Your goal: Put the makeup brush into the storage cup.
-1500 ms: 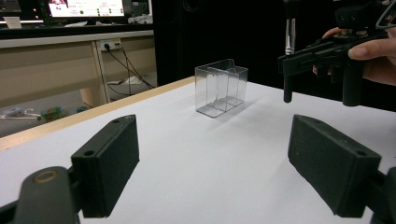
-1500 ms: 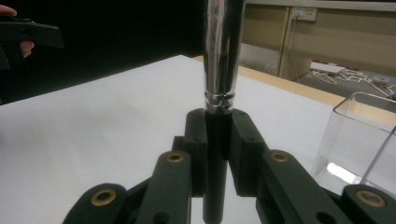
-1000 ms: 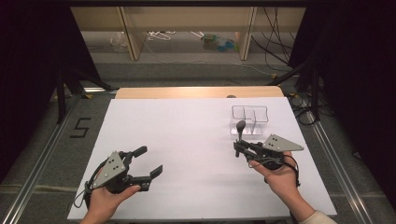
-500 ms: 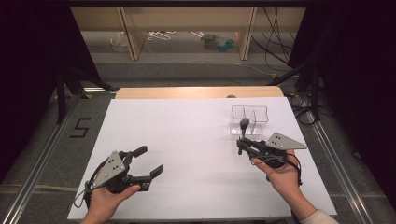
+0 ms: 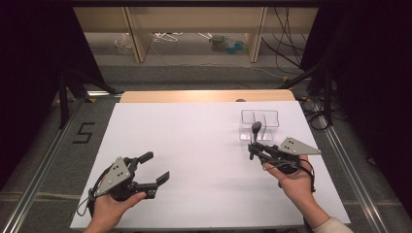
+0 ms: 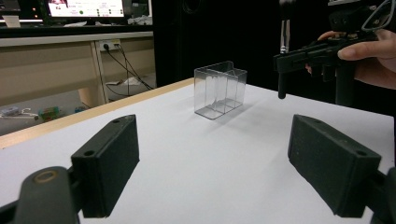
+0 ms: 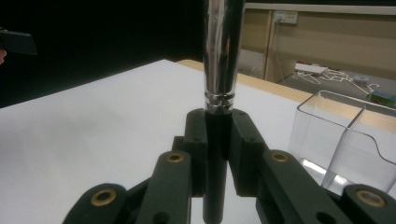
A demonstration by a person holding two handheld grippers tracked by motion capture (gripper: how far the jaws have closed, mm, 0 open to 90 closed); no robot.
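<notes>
My right gripper (image 5: 252, 147) is shut on the black handle of an upright utensil (image 5: 255, 130). Its shiny metal shaft (image 7: 223, 51) rises between the pads, and the rounded head points up. It hangs just in front of a clear plastic container (image 5: 260, 119) with compartments, which stands on the white table (image 5: 194, 141) at the right. The left gripper view has the container (image 6: 220, 88) ahead and the right gripper (image 6: 299, 51) with the utensil beside it. My left gripper (image 5: 156, 166) rests near the front left edge, open, with nothing between its fingers (image 6: 107, 168).
A wooden strip (image 5: 204, 95) runs along the table's far edge. Beyond it stand shelf legs with cables and small items on the floor (image 5: 223, 43). Metal rails (image 5: 43, 170) flank the table on both sides.
</notes>
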